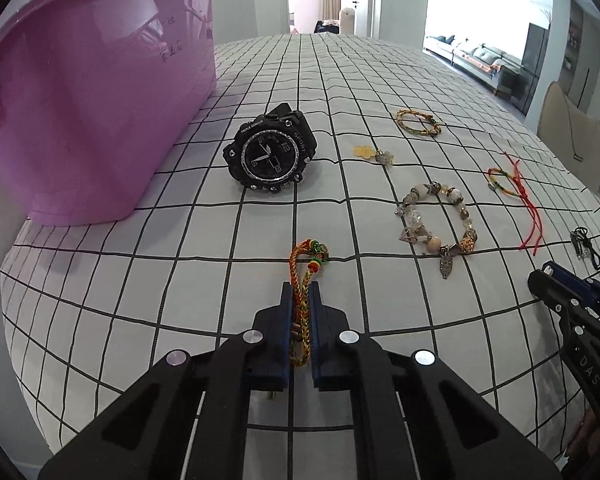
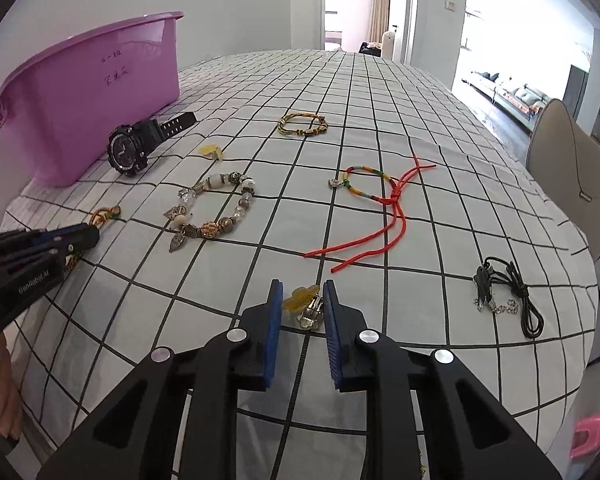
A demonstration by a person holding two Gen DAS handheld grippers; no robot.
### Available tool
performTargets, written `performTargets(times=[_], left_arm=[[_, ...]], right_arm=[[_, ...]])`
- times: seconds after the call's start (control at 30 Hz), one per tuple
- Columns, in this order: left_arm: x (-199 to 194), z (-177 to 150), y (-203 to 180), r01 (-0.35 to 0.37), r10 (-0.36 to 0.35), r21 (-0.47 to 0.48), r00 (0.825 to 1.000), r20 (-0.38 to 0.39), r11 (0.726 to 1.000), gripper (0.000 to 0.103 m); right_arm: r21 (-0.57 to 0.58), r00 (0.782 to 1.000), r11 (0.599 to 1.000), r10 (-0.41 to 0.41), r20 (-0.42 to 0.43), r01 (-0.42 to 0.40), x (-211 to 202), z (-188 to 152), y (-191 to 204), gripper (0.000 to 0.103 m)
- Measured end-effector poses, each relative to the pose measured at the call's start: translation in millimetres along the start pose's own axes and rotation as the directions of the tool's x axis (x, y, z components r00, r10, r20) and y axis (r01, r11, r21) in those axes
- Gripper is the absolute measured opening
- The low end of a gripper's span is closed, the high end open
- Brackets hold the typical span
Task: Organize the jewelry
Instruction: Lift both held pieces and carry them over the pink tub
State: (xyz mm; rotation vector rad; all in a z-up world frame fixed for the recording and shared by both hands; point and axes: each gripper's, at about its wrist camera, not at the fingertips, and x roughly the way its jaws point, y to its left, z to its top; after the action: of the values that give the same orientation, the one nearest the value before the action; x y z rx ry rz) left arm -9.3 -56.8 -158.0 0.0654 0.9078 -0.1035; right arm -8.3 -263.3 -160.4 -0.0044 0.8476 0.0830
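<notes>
My left camera sits low and close over the checked bed cover (image 1: pixel 260 220), looking forward and down toward the purple tub (image 1: pixel 92 92). My right camera looks the same way from further right. Both see the black watch (image 1: pixel 270 156) and the bead bracelet (image 2: pixel 212 208).

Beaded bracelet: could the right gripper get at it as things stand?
Probably not right away: the right gripper is shut on a yellow charm. The path to the beaded bracelet is bare cloth.
</notes>
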Motion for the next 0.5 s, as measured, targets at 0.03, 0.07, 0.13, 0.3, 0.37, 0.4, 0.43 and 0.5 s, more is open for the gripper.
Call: performTargets(times=[0.03,0.07,0.13,0.3,0.37,0.4,0.43,0.5], left_arm=[[-0.3,0.3,2.4,0.008,-0.008,-0.009,1.000,0.000,1.000,0.008],[-2.4,-0.6,3.7,0.011,-0.011,-0.017,1.000,0.001,1.000,0.007],[-5.0,-1.2,7.0,0.018,-0.018,-0.033,1.000,0.003,0.999,0.007],[-11.8,-3.1,-0.1,0.044,-0.045,-0.034,0.999,-0.006,0.998,0.007],[-17.5,-2.3,-4.1,0.051,-0.051,-0.030,0.999,0.000,0.998,0.007],[-20.8,-1.4,-5.8,0.055,-0.055,-0.029,0.998,0.003,0.998,0.007],[-25.3,-0.2,-7.9,0.062,-0.062,-0.027,0.998,0.006,0.998,0.007],[-33.6,2.8,-11.6,0.076,-0.075,-0.028,0.997,0.009,0.997,0.007]], right_arm=[[0.005,1.000,1.000,-0.001,0.004,0.001,-1.3,-0.3,-0.8,0.019],[0.006,1.000,1.000,-0.002,0.008,0.002,-2.7,-0.5,-1.0,0.019],[0.014,1.000,1.000,0.004,0.023,-0.004,-7.3,-0.2,-2.0,0.019],[0.021,0.999,1.000,0.017,0.044,-0.018,-17.3,2.3,-2.3,0.019],[0.019,0.999,1.000,0.020,0.048,-0.021,-22.4,3.6,-2.4,0.019],[0.019,0.998,1.000,0.022,0.052,-0.023,-26.5,5.0,-2.8,0.019],[0.020,0.998,0.999,0.024,0.055,-0.025,-29.4,6.3,-3.3,0.019],[0.025,0.998,0.999,0.032,0.055,-0.034,-37.3,9.1,-6.0,0.019]])
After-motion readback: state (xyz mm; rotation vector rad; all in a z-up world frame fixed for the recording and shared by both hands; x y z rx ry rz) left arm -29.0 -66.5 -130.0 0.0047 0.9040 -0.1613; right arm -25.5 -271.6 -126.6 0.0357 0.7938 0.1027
